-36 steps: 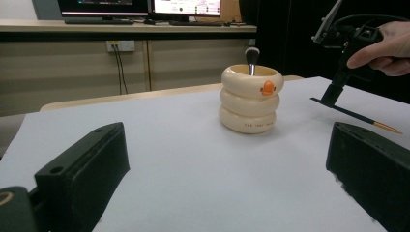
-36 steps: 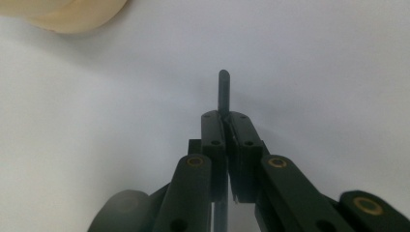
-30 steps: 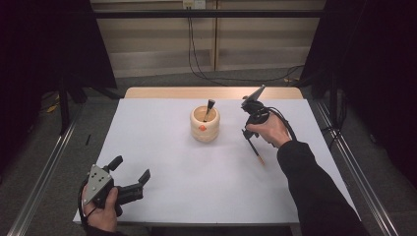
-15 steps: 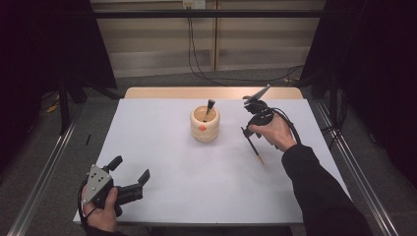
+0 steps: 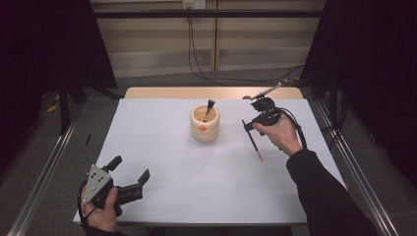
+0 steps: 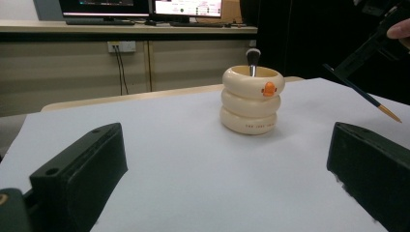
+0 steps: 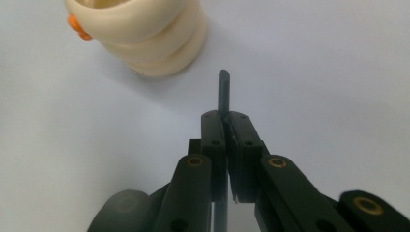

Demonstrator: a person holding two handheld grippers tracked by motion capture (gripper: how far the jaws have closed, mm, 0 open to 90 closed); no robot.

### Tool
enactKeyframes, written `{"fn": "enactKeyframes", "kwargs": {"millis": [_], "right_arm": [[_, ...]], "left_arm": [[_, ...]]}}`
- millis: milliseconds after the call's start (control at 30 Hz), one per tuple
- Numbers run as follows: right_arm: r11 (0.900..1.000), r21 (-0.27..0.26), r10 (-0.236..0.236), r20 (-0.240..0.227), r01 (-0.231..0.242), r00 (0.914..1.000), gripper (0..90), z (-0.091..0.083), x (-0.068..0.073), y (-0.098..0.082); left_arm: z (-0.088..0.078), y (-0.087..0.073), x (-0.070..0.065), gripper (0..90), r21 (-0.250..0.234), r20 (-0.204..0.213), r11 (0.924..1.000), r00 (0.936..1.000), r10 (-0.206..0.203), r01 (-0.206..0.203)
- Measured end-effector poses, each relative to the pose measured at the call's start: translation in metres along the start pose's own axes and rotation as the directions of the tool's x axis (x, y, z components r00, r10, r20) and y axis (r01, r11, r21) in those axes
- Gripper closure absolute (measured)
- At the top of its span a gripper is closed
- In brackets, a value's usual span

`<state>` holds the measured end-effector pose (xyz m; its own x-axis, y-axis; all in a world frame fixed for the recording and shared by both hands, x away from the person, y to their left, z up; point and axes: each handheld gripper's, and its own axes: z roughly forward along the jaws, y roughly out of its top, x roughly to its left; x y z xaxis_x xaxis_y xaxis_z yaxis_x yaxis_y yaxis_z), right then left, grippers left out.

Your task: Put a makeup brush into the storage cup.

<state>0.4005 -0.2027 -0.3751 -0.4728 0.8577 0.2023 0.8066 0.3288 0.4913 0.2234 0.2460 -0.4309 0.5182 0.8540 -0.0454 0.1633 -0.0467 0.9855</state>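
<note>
White worktop [image 5: 196, 187]: the right hand-held gripper [image 5: 248, 125] clamps a pencil [image 5: 254, 145] at the holder's [image 5: 205, 125] three o'clock; next, tip it upright over the rim. Left hand-held gripper [image 5: 130, 174] gapes idle.

One camera looks down over the white table [image 5: 162, 147]; both gripper cameras, low and close, share the cream holder [image 6: 252, 100].

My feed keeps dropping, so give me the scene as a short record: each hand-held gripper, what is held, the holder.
right hand-held gripper: shut on the pencil, lifted off the table, right of the holder
pencil: dark shaft, orange tip, slanting down
left hand-held gripper: open, holding nothing, near front left corner
holder: cream ringed cup, upright, one brush inside
</note>
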Motion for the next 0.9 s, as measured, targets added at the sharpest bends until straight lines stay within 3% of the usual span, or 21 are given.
{"fn": "enactKeyframes", "kwargs": {"millis": [133, 433, 633, 767, 900], "right_arm": [[0.996, -0.086, -0.023, -0.021, 0.021, 0.9995, 86.7, -0.009, 0.007, -0.001], [0.981, -0.193, -0.031, -0.039, 0.023, 0.9987, 86.7, -0.016, 0.008, -0.006], [0.960, -0.277, -0.040, -0.035, 0.029, 0.9986, 86.7, -0.021, 0.006, -0.013], [0.934, -0.353, -0.070, -0.054, 0.046, 0.9961, 86.7, -0.028, 0.006, -0.017], [0.915, -0.400, -0.093, -0.080, 0.054, 0.9925, 86.7, -0.029, 0.007, -0.021]], "left_arm": [[0.000, 0.000, -0.001, 0.4, -0.003, 0.006, 1.0000, 1.0000, -0.003, 0.003], [-0.001, 0.000, 0.000, 0.4, 0.005, -0.001, 1.0000, 1.0000, 0.006, -0.006], [-0.001, 0.000, -0.001, 0.4, 0.003, 0.004, 1.0000, 1.0000, 0.003, -0.003], [0.000, 0.000, -0.002, 0.4, -0.001, 0.004, 1.0000, 1.0000, -0.008, 0.008], [0.000, 0.000, -0.001, 0.4, -0.002, 0.006, 1.0000, 1.0000, -0.003, 0.003]]}}
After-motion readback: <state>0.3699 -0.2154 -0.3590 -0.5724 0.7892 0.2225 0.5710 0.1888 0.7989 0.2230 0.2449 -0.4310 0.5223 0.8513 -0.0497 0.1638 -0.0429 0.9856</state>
